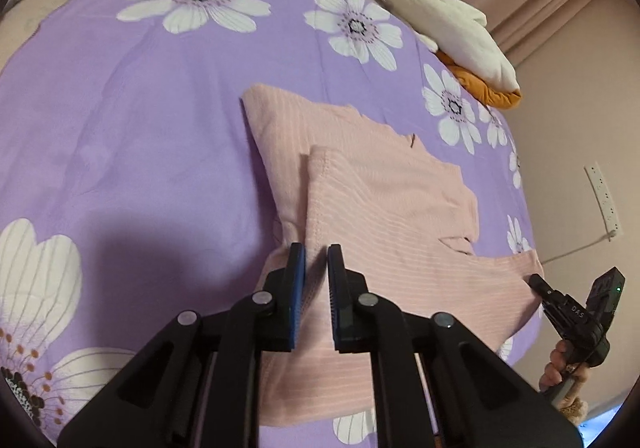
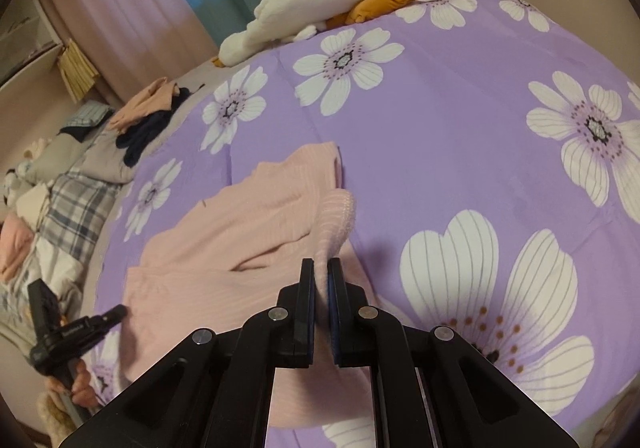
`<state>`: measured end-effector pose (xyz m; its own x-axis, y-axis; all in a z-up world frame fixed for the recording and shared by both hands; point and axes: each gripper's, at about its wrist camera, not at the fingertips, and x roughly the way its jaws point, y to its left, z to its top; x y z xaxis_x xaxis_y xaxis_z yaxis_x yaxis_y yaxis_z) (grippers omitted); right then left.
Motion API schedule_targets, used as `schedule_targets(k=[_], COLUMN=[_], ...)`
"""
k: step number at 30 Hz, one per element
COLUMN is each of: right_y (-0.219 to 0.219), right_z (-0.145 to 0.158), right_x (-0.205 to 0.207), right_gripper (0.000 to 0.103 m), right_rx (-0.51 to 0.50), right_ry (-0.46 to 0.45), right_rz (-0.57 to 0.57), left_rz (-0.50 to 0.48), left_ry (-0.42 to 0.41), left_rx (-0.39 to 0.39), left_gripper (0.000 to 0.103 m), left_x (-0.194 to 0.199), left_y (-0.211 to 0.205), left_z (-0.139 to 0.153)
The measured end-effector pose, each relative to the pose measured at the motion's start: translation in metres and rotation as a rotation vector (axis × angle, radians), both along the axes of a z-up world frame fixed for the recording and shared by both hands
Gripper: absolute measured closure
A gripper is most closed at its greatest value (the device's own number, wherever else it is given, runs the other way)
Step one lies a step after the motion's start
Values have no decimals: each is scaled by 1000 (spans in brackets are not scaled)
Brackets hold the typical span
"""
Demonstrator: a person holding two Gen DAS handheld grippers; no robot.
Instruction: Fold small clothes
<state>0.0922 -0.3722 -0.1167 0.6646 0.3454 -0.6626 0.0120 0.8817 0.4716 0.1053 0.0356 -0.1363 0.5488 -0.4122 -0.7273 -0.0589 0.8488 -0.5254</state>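
one pink ribbed garment (image 1: 384,208) laid out, one purple flowered bedspread (image 1: 140,128), two black grippers, left (image 1: 316,260) and right (image 2: 321,272), one white and orange plush toy (image 2: 320,0), one heap of pink and dark clothes (image 2: 148,112), one white power strip (image 1: 602,196)

Your garment (image 1: 384,208) is a pale pink, ribbed knit piece, lying partly folded on the purple flowered bedspread (image 1: 140,128). Seen from your left-hand camera, it stretches from the middle of the bed toward the near right edge, with one stitched hem folded back over the body. From your right-hand camera, the garment (image 2: 224,240) sits left of centre, and a rounded fold of it is lifted off the bed, rising to the near middle. The rest lies flat, with shallow wrinkles across it.
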Motion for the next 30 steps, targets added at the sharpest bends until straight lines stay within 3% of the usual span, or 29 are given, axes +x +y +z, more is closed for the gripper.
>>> schedule_targets(k=[8, 11, 12, 16, 30], right_y=[0, 0, -1, 0, 2], right_z=[-3, -4, -5, -5, 21], right_x=[-7, -7, -7, -9, -10], right_gripper=[95, 95, 95, 95, 95], right_rx=[16, 23, 21, 16, -7], right_ry=[13, 19, 20, 22, -57], right_rz=[-5, -10, -13, -19, -17], left_rz=[-58, -67, -64, -24, 5], left_ry=[52, 56, 61, 56, -120], left_rx=[-17, -25, -18, -40, -153], left_gripper=[80, 84, 96, 97, 98], left_x=[23, 31, 32, 26, -14], left_y=[-12, -18, -19, -15, -2], left_z=[-7, -11, -13, -12, 54])
